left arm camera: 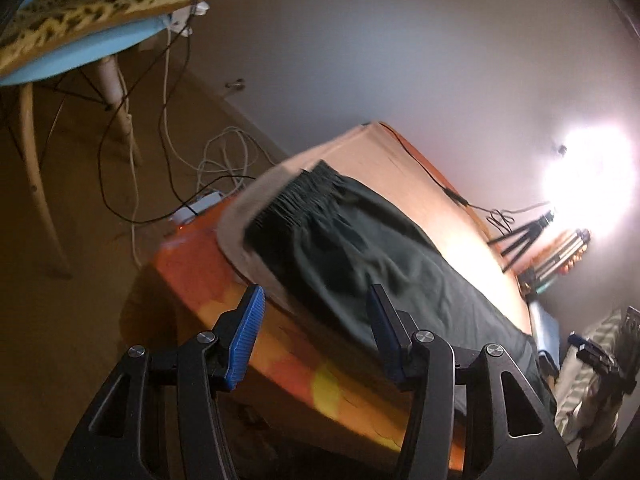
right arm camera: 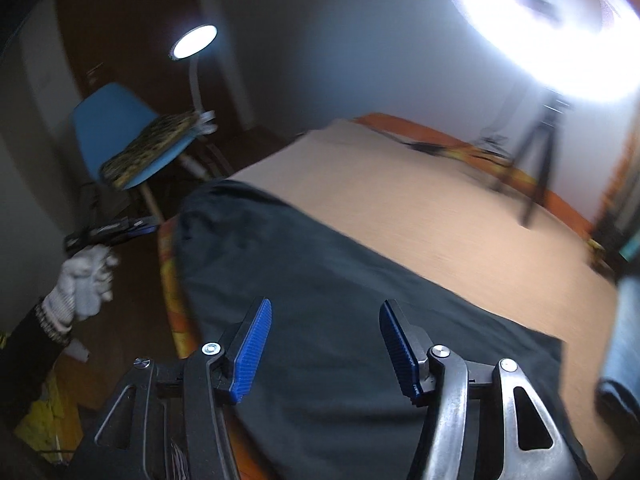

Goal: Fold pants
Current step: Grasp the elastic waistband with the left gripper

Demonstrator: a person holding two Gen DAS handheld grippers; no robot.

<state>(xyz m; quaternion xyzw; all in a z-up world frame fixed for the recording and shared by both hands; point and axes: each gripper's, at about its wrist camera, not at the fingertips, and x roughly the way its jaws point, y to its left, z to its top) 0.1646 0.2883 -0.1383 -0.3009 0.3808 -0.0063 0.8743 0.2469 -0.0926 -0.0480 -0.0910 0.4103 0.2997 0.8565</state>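
Dark green pants (left arm camera: pixel 360 252) lie flat on a tan mat (left arm camera: pixel 396 168) on a table with an orange patterned cloth (left arm camera: pixel 280 356). Their gathered elastic waistband (left arm camera: pixel 304 196) points to the far left end. My left gripper (left arm camera: pixel 316 304) is open and empty, held off the table's near edge beside the pants. In the right wrist view the pants (right arm camera: pixel 320 300) fill the foreground. My right gripper (right arm camera: pixel 326 320) is open and empty just above them. My left gripper (right arm camera: pixel 112 232) also shows there at far left, in a white-gloved hand (right arm camera: pixel 84 280).
A blue chair (left arm camera: pixel 80 56) with a leopard-print cushion (left arm camera: pixel 92 12) stands left of the table, with cables (left arm camera: pixel 216 160) and a power strip on the floor. A tripod (right arm camera: pixel 536 160) and a bright ring light (right arm camera: pixel 560 20) stand at the far right. Folded blue cloth (right arm camera: pixel 624 340) lies right.
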